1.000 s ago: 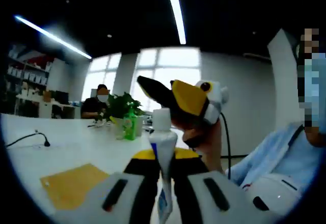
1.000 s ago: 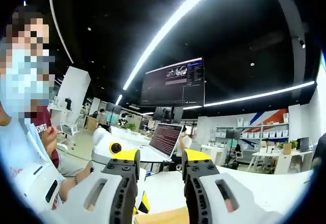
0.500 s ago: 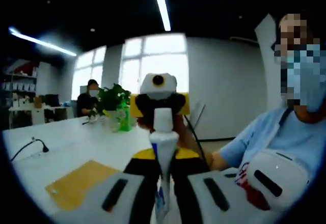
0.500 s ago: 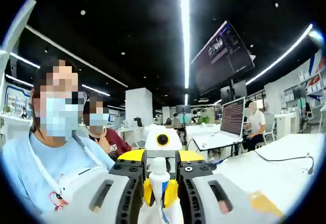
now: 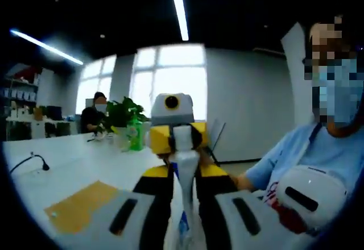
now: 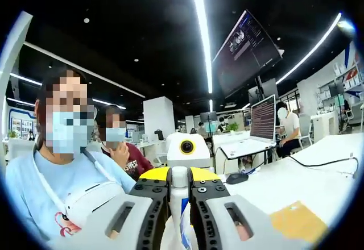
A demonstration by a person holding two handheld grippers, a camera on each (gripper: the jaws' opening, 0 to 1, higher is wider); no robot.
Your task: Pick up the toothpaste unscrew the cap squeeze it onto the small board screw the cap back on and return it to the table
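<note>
The toothpaste (image 5: 183,165) stands upright between the two tools, a white tube with blue print and a white ribbed cap (image 5: 182,138) at its top. The left tool (image 5: 183,187) is clamped on the tube's body, its white, black-padded jaws pressed to either side. In the left gripper view the right tool (image 5: 173,137) faces the camera just beyond, its yellow jaw ends flanking the cap; in the right gripper view the right tool (image 6: 180,196) has its jaws drawn in against the cap (image 6: 180,177), with the left tool (image 6: 186,173) straight behind it.

Below lies a smooth white worktop (image 5: 85,167). On it, to the left in the left gripper view, rests the small board (image 5: 77,204), a flat tan rectangle; it lies to the right in the right gripper view (image 6: 298,220). A black cable (image 5: 25,162) trails across the far worktop, and a green plant (image 5: 122,116) stands further back with a green bottle (image 5: 135,135) beside it. Bright windows and long ceiling light strips mark the room; a hanging screen (image 6: 247,48) and an open laptop (image 6: 259,125) show in the right gripper view. A person in a pale blue top (image 5: 307,159) sits close by.

Against half a second ago, the right tool's jaws have narrowed onto the cap, where before they stood slightly wider about it.
</note>
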